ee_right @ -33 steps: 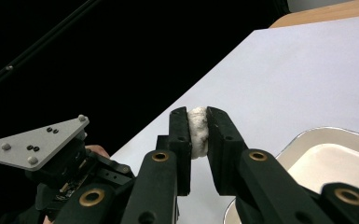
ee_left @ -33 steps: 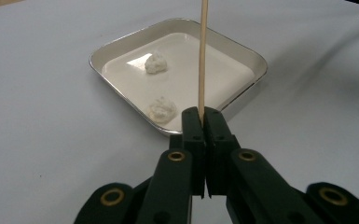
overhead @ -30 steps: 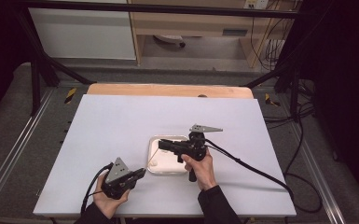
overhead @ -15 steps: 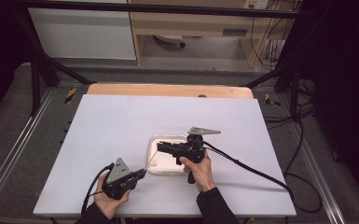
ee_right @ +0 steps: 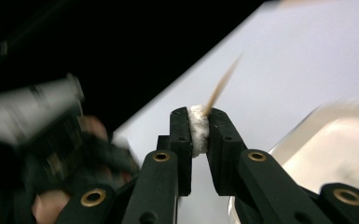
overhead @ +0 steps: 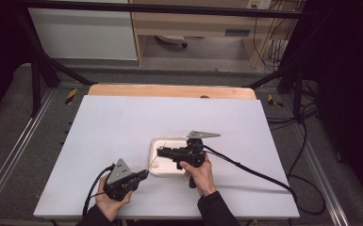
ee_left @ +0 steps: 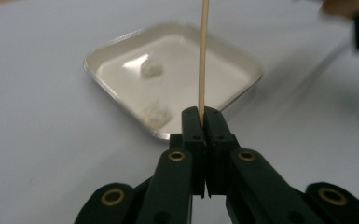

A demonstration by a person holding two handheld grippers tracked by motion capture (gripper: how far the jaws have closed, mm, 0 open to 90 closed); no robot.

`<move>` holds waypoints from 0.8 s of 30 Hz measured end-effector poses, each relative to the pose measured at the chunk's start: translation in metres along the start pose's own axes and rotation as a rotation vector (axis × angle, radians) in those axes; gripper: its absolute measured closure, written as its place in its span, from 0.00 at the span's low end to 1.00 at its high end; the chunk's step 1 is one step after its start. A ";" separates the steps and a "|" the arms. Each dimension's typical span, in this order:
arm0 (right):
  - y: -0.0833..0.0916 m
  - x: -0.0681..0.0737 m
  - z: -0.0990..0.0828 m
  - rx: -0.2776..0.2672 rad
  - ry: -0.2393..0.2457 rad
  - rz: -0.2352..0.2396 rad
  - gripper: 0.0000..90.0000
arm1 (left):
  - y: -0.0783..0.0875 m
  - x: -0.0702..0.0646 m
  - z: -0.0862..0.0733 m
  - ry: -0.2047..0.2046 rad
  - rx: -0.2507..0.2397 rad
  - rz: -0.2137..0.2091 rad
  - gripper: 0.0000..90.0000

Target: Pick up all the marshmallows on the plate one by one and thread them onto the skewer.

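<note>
The right tool (ee_right: 198, 119) is edging a little toward the left edge of the desk (overhead: 122, 122). A second ago it was hanging over the middle of the white tray (overhead: 156, 141); now its tips are crossing the tray's left rim. Its jaws are standing only narrowly apart, pinching a small white piece (ee_right: 197, 130) that looks soft, like a marshmallow.

The left tool (overhead: 144, 175) is keeping still near the desk's near edge. Its jaws are clamped fully together on the butt of a thin wooden skewer (ee_left: 203, 56), which is pointing out over the tray.

That small shift is what matters. In the right gripper view the skewer's tip is now meeting the top of the white piece right between the jaws, though I cannot tell whether it is piercing it yet. To my eye the person is just starting to thread this piece onto the stick, so the push along the skewer is probably the next step.

The tray is sitting in the near half of the desk, about midway between its left and right edges. Two more white pieces (ee_left: 150, 69) are waiting in it.
</note>
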State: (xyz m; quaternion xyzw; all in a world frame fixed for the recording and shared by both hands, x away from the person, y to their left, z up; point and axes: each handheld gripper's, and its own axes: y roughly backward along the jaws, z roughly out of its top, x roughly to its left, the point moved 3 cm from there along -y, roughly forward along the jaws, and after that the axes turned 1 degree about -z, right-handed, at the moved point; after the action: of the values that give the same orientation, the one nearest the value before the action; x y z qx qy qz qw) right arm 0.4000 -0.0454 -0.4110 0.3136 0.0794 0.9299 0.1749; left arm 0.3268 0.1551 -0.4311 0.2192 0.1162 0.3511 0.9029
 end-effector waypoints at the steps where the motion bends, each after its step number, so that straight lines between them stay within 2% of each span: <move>1: -0.011 0.003 -0.010 0.041 -0.002 0.028 0.90 | -0.002 0.000 0.003 -0.022 0.000 0.032 0.99; 2: -0.017 0.006 -0.013 0.049 0.022 0.028 0.90 | -0.003 0.000 0.002 -0.011 0.001 0.041 0.99; 4: -0.022 0.008 -0.012 0.063 0.042 0.012 0.90 | -0.003 0.005 -0.001 0.026 -0.007 -0.006 0.99; 7: -0.023 0.009 -0.012 0.056 0.027 0.015 0.90 | -0.002 0.005 0.000 0.014 -0.009 0.001 0.99; 8: -0.024 0.009 -0.013 0.055 0.025 0.011 0.90 | -0.002 0.005 -0.002 0.027 0.009 0.011 0.99; 11: -0.024 0.008 -0.015 0.061 0.030 -0.003 0.90 | -0.003 0.005 -0.003 0.028 0.009 0.016 0.99; 13: -0.023 0.009 -0.015 0.060 0.027 -0.005 0.90 | -0.004 0.005 -0.003 0.027 0.003 0.013 0.99; 16: -0.023 0.009 -0.015 0.079 0.019 0.005 0.89 | -0.004 0.005 0.001 0.021 -0.032 -0.007 0.99; 17: -0.025 0.009 -0.017 0.084 0.015 0.016 0.89 | -0.004 0.004 0.002 0.025 -0.020 0.002 0.98; 20: -0.026 0.008 -0.019 0.088 0.024 0.004 0.88 | -0.006 0.004 -0.001 0.020 -0.010 0.010 0.98; 22: -0.026 0.007 -0.019 0.090 0.025 -0.002 0.86 | -0.006 0.005 -0.001 0.024 -0.010 0.011 0.98; 24: -0.024 0.008 -0.017 0.070 0.034 -0.012 0.78 | -0.005 0.007 -0.002 0.029 0.000 0.026 0.98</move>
State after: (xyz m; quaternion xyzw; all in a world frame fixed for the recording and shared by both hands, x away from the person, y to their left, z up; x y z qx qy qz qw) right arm 0.3901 -0.0204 -0.4259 0.3030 0.1166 0.9308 0.1681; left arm 0.3347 0.1571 -0.4354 0.2157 0.1264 0.3659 0.8965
